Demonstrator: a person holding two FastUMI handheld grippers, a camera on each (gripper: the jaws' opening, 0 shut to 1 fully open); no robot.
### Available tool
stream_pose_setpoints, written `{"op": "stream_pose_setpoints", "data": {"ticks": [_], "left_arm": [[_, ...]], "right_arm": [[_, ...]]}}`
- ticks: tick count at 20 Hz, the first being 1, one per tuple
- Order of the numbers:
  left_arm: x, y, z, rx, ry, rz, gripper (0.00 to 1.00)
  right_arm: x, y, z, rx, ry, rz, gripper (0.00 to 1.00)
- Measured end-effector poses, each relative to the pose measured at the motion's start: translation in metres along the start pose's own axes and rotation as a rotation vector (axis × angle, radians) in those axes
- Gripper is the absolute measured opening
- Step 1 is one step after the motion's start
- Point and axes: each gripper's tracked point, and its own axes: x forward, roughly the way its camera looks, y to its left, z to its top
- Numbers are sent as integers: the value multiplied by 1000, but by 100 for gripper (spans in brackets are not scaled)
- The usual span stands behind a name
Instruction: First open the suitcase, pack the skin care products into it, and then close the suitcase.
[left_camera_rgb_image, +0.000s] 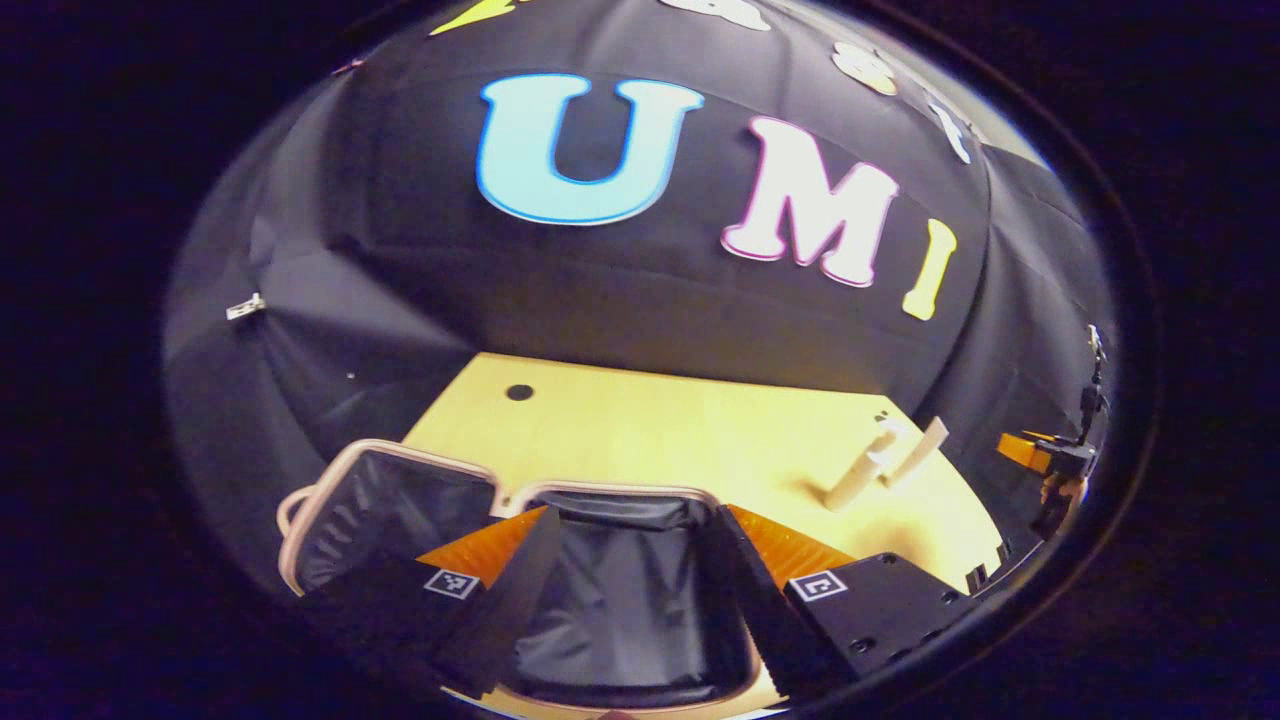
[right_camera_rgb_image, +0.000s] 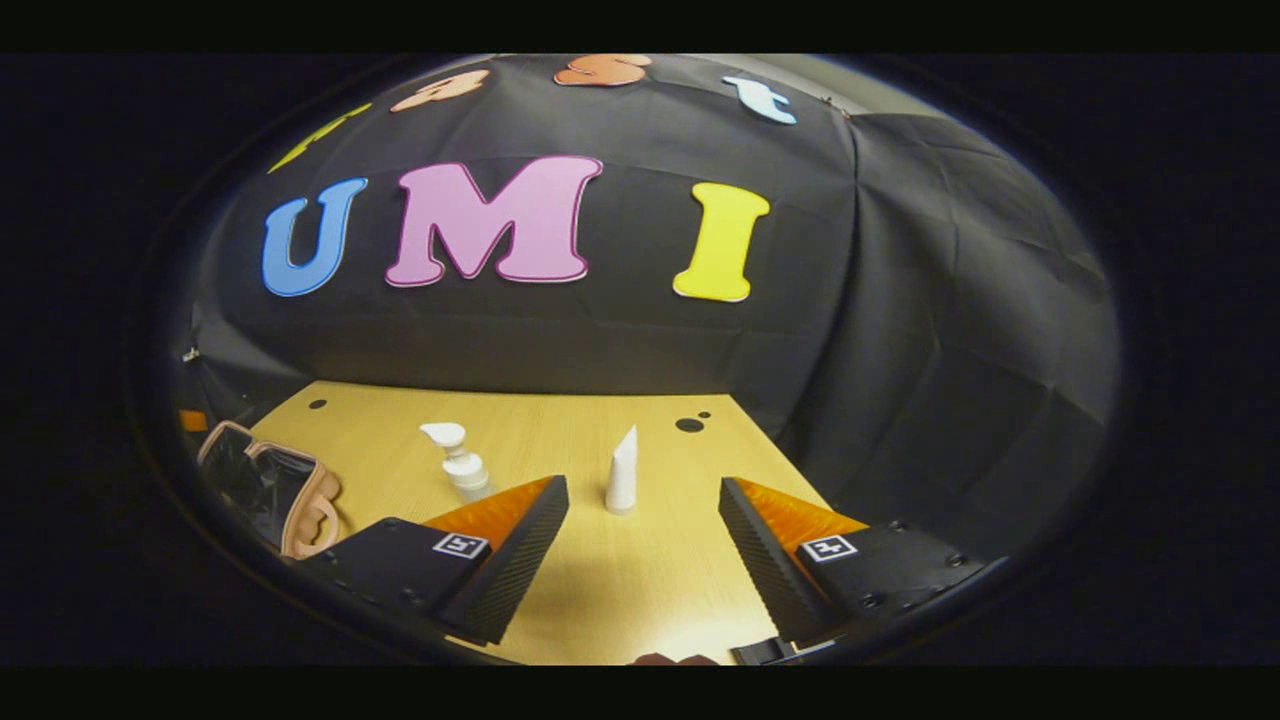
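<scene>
A small suitcase with a pink rim (left_camera_rgb_image: 330, 480) lies open on the wooden table (left_camera_rgb_image: 680, 430), both black-lined halves facing up. My left gripper (left_camera_rgb_image: 630, 600) hangs open over the nearer half, and between its fingers I see nothing but lining. To its right stand a white pump bottle (left_camera_rgb_image: 865, 470) and a white tube (left_camera_rgb_image: 922, 448). My right gripper (right_camera_rgb_image: 640, 560) is open low above the table, apart from the products. The tube (right_camera_rgb_image: 622, 472) stands upright just beyond its fingertips. The pump bottle (right_camera_rgb_image: 462, 468) is further left, and the suitcase (right_camera_rgb_image: 300, 500) lies at the far left.
The black cloth wall closes the table's far side and both ends. Round dark holes (right_camera_rgb_image: 690, 424) sit in the tabletop near the back edge. The other gripper (left_camera_rgb_image: 1055, 460) shows at the far right of the left gripper view.
</scene>
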Motion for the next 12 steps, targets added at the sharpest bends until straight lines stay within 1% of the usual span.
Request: {"op": "stream_pose_setpoints", "data": {"ticks": [1,3,5,6,8,9,10,12], "left_arm": [[10,-37,-4,22,7,-34,96],[37,-99,-17,32,33,-112,96],[63,-151,-28,33,70,-191,97],[80,-171,-31,53,72,-218,96],[115,-210,-55,112,116,-230,97],[129,-222,-64,130,140,-229,97],[144,-232,-72,142,173,-224,97],[170,-246,-75,141,175,-219,96]], "right_arm": [[11,5,-6,-19,7,29,97],[36,14,-23,-64,28,84,97],[59,18,-42,-91,68,128,97],[71,21,-48,-92,71,148,98],[91,23,-61,-96,99,175,97],[99,23,-67,-93,103,186,97],[108,24,-71,-92,107,191,98],[124,28,-75,-104,101,210,98]]}}
